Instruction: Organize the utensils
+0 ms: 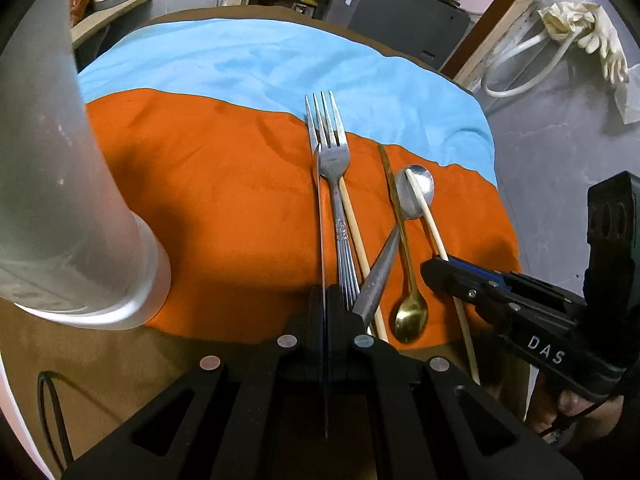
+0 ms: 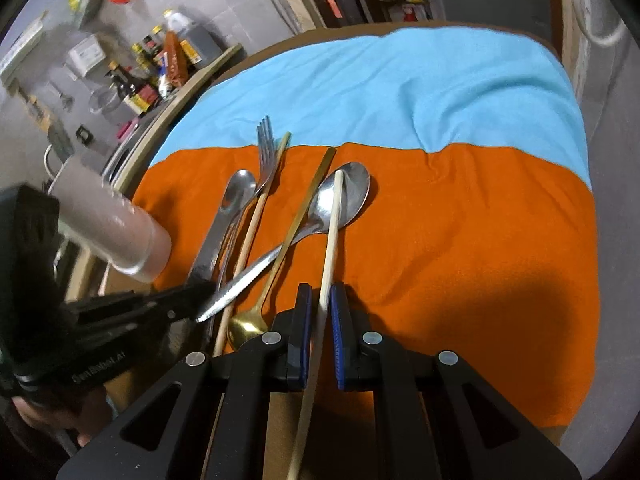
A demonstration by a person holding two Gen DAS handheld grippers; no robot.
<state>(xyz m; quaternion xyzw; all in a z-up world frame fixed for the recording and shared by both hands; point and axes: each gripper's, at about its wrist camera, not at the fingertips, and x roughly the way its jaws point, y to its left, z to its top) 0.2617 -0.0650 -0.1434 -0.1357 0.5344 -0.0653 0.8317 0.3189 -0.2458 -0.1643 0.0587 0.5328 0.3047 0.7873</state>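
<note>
Several utensils lie on an orange cloth (image 1: 200,200). My left gripper (image 1: 325,300) is shut on the handle of a small silver spoon (image 2: 240,190), which shows edge-on as a thin strip (image 1: 320,208) in the left wrist view. My right gripper (image 2: 320,304) is shut on a pale chopstick (image 2: 334,216) between its blue pads (image 2: 338,340). The chopstick's tip rests in the bowl of a large silver spoon (image 2: 354,188). A fork (image 1: 334,160), a second chopstick (image 1: 356,236) and a gold spoon (image 1: 410,316) lie between the two grippers. The right gripper (image 1: 434,270) also appears at the right of the left wrist view.
A tall frosted white cup (image 1: 80,200) stands at the left edge of the orange cloth. A blue cloth (image 2: 380,92) covers the far half of the brown table (image 1: 120,360). Bottles (image 2: 160,68) crowd a shelf beyond the table's left side. A person's hand (image 1: 576,404) holds the right gripper.
</note>
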